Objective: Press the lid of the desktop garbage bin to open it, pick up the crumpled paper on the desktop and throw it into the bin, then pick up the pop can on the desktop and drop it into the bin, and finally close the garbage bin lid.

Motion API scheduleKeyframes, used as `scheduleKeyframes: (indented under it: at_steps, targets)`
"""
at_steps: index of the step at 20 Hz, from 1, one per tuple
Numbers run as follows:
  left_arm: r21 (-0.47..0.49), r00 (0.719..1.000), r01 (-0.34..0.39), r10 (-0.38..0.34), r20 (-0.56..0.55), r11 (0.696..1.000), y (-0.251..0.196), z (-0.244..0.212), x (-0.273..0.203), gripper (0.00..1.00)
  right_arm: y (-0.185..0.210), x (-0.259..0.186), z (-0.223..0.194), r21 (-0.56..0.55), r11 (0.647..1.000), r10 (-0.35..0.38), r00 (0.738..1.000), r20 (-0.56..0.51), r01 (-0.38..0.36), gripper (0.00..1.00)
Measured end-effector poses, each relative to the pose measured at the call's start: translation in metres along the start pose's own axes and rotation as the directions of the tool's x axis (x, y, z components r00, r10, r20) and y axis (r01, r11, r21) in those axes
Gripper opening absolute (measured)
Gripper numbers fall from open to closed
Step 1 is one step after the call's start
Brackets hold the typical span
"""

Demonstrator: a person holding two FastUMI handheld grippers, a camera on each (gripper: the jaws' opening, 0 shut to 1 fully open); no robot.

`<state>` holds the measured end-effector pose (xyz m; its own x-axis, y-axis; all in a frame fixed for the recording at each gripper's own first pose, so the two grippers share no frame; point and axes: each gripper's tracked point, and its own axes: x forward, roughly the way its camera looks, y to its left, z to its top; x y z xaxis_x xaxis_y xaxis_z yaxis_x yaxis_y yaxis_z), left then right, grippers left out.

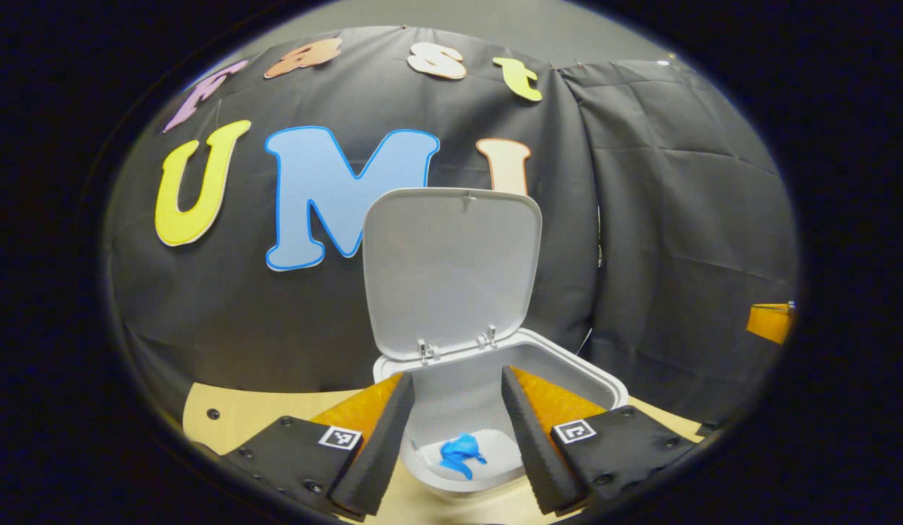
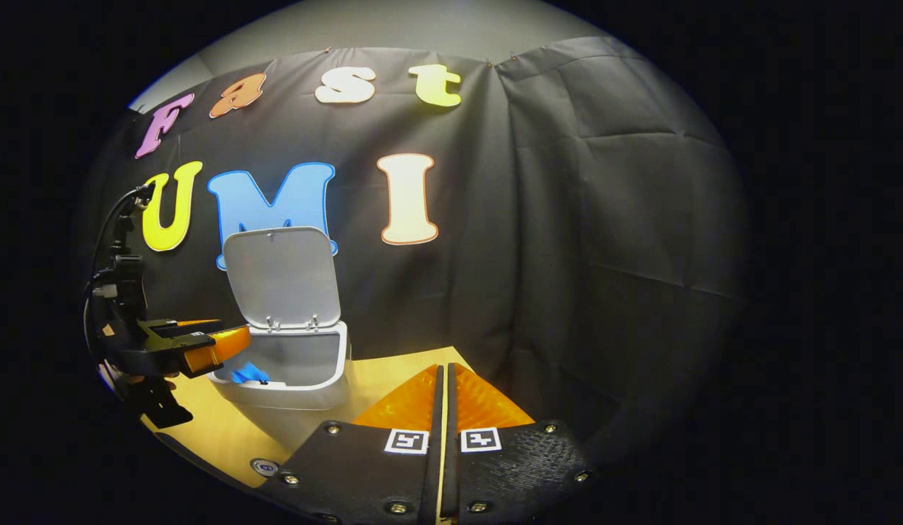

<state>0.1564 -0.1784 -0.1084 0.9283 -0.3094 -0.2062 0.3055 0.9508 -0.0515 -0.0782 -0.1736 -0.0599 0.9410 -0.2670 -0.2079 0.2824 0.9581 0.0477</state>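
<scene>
- Desktop [image 2: 400,375]: pale wood, carrying the garbage bin [image 1: 590,379] close to its back edge, just before the black cloth wall [image 2: 605,219].
- Garbage bin, white: already opened, so the first step looks done; mouth facing up and free to drop things in. In the right gripper view, standing on the left part of the desktop [image 2: 305,379].
- Lid [image 1: 451,270]: swung upright on its two hinges at the bin's rear rim, leaning back toward the cloth. Closing it is judged the final step, not yet done.
- Left gripper [image 1: 457,430]: fingers spread wide, nothing between them, poised over the bin's open mouth at the near rim. Seen from the side in the right gripper view [image 2: 233,343], tips reaching just over the bin's left rim.
- Right gripper [image 2: 443,415]: fingers pressed together with nothing pinched, hanging above the desktop's right part, well apart from the bin.
- Crumpled blue paper [image 1: 460,453]: lying at the bottom inside the bin, directly below and between the left gripper's spread fingers, touching neither. A blue patch shows inside the bin in the right gripper view too [image 2: 247,374]. Paper step judged complete.
- Pop can: still to be picked up and dropped in; then the lid shut.
</scene>
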Motion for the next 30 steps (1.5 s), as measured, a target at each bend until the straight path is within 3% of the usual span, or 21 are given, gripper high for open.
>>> scheduleKeyframes:
  at_steps: [5,6,11,14,15,19,20,21,23,24,25,26,30]
  targets:
    - [-0.015,0.999,-0.053,0.053,-0.002,0.998,0.022,0.0,-0.005,0.86,0.023,0.007,0.0,-0.007,0.998,0.061,0.998,-0.004,-0.061,0.02]
    - [-0.018,0.998,-0.069,0.07,0.002,0.997,0.03,0.001,-0.011,0.75,0.031,0.008,-0.001,-0.009,0.997,0.081,0.997,-0.005,-0.081,0.02]
    - [-0.028,0.984,-0.176,0.176,0.014,0.984,0.077,0.004,-0.05,0.81,0.075,0.014,-0.005,-0.002,0.982,0.19,0.982,-0.01,-0.19,0.02]
    - [-0.043,0.969,-0.244,0.245,0.017,0.969,0.107,0.002,-0.079,0.81,0.107,0.013,-0.012,0.012,0.963,0.27,0.963,-0.015,-0.27,0.02]
    - [-0.046,0.963,-0.268,0.269,0.02,0.962,0.117,0.002,-0.089,0.86,0.117,0.013,-0.015,0.009,0.955,0.295,0.955,-0.023,-0.295,0.02]
    - [-0.042,0.935,-0.353,0.354,0.026,0.935,0.149,-0.002,-0.13,0.82,0.157,0.005,-0.033,-0.019,0.913,0.406,0.912,-0.057,-0.408,0.04]
    - [-0.049,0.928,-0.371,0.372,0.028,0.927,0.156,-0.002,-0.142,0.78,0.166,0.002,-0.038,-0.027,0.902,0.428,0.902,-0.064,-0.43,0.08]
    - [-0.058,0.921,-0.386,0.388,0.029,0.921,0.161,-0.003,-0.15,0.82,0.174,0.001,-0.042,-0.033,0.892,0.449,0.891,-0.074,-0.452,0.08]
    - [-0.074,0.91,-0.411,0.414,0.03,0.909,0.169,-0.004,-0.166,0.86,0.187,-0.004,-0.055,-0.05,0.872,0.48,0.871,-0.105,-0.487,0.2]
    - [-0.08,0.904,-0.423,0.426,0.028,0.903,0.171,-0.005,-0.173,0.86,0.193,-0.006,-0.062,-0.058,0.863,0.493,0.862,-0.119,-0.502,0.33]
    - [-0.083,0.9,-0.432,0.435,0.029,0.898,0.175,-0.007,-0.18,0.86,0.198,-0.009,-0.067,-0.064,0.853,0.508,0.851,-0.13,-0.519,0.38]
    - [-0.086,0.895,-0.441,0.444,0.029,0.894,0.178,-0.008,-0.188,0.78,0.204,-0.009,-0.075,-0.07,0.844,0.519,0.842,-0.147,-0.532,0.47]
    - [-0.099,0.878,-0.473,0.478,0.029,0.875,0.188,-0.009,-0.206,0.86,0.221,-0.016,-0.107,-0.079,0.809,0.556,0.802,-0.22,-0.582,0.72]
